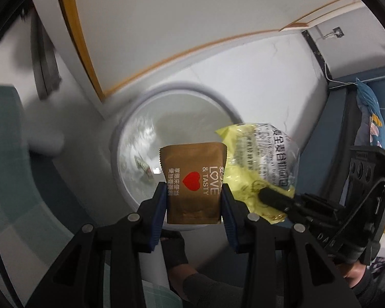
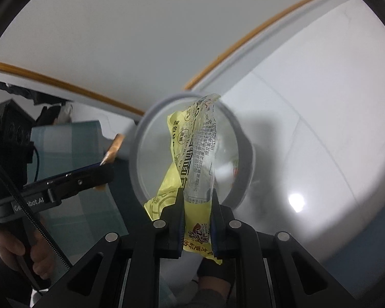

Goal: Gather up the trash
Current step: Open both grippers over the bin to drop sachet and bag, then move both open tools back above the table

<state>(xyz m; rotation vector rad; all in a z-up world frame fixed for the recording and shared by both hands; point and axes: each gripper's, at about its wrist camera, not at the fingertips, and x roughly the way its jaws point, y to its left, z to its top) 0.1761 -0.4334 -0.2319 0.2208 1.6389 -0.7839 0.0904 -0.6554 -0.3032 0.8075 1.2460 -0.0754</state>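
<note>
Both tools over white bin point(image 1: 141, 118). Left tool point(image 1: 193, 200) clamped on brown sachet point(image 1: 192, 179), jaws part-open to its width. Right tool point(image 2: 197, 208) nearly closed on yellow-clear wrapper point(image 2: 192, 154). Both pcs hanging above bin mouth, not yet dropped. Some scraps already inside, prob. Release left.

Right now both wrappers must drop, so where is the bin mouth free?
Free: the bin interior left of and beyond the brown packet. Crowded: its right rim, where the yellow wrapper and right gripper overlap it.
</note>
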